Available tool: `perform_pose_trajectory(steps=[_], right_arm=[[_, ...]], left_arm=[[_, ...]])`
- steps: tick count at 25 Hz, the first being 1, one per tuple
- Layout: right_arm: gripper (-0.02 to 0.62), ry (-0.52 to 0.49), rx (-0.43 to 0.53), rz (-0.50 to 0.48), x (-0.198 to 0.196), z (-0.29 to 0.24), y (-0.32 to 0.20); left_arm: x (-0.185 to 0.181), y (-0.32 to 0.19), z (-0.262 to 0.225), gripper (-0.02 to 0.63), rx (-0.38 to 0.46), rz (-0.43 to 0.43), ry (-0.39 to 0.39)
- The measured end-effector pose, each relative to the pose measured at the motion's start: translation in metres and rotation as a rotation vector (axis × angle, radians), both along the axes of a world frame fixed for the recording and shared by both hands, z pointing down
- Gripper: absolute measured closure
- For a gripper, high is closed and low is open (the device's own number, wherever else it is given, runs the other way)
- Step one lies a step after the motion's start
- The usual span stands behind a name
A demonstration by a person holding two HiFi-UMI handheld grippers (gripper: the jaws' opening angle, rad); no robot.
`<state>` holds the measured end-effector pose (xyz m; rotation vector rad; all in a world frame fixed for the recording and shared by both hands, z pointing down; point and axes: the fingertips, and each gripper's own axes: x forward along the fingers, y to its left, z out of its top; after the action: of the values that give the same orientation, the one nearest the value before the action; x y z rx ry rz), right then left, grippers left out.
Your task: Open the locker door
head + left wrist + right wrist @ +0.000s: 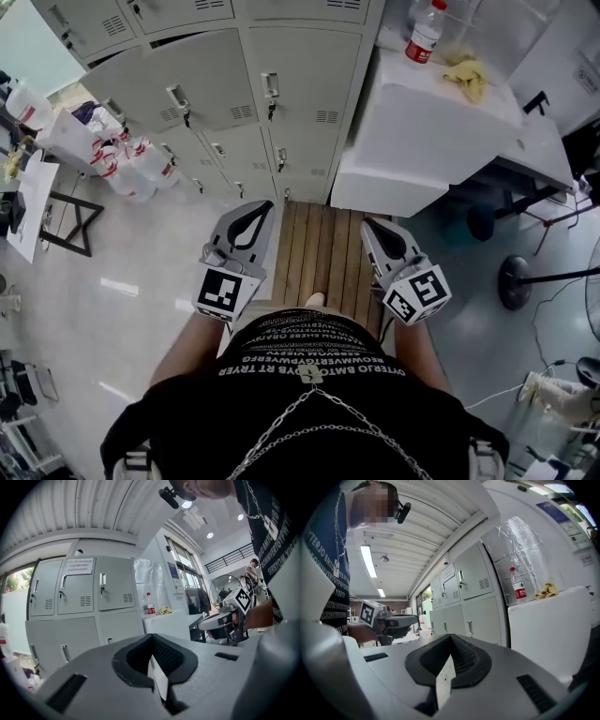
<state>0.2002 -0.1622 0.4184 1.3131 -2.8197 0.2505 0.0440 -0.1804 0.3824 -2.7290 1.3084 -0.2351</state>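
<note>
— Looking at the tools first: how do they stand?

— Both are held low, close to the person's waist, side by side but apart, above a wooden platform (323,253). The left tool (265,204) has its jaws together, tips meeting, with nothing between them. The right tool (367,223) is the same: jaws pressed closed and empty. Both point toward the far side of the scene.

— And the locker doors?

— The locker doors (234,94) form a grey bank at the far side, just past the far end of the platform. Each has a vertical handle and a small vent. Neither tool touches them; both are well apart from the bank. In the left gripper view a white notice is stuck on an upper door.

— What stands to the right?

— A white desk (422,131) sits right beside the lockers. A clear bottle (424,36) with a red cap and label stands upright at its far end. A crumpled yellow cloth (469,75) lies just beside the bottle.

— And to the left?

— White bags (122,159) with red print rest on the floor against the lower lockers.
</note>
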Motion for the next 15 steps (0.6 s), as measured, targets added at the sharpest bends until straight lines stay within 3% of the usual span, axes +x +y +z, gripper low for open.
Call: perform_pose_trajectory(steps=[15], right_arm=[[0.598,0.008,-0.028,-0.09,-0.027,0.014,-0.076]], left_arm=[[-0.027,-0.066,0.024,0.603,-0.057,-0.104,0.014]])
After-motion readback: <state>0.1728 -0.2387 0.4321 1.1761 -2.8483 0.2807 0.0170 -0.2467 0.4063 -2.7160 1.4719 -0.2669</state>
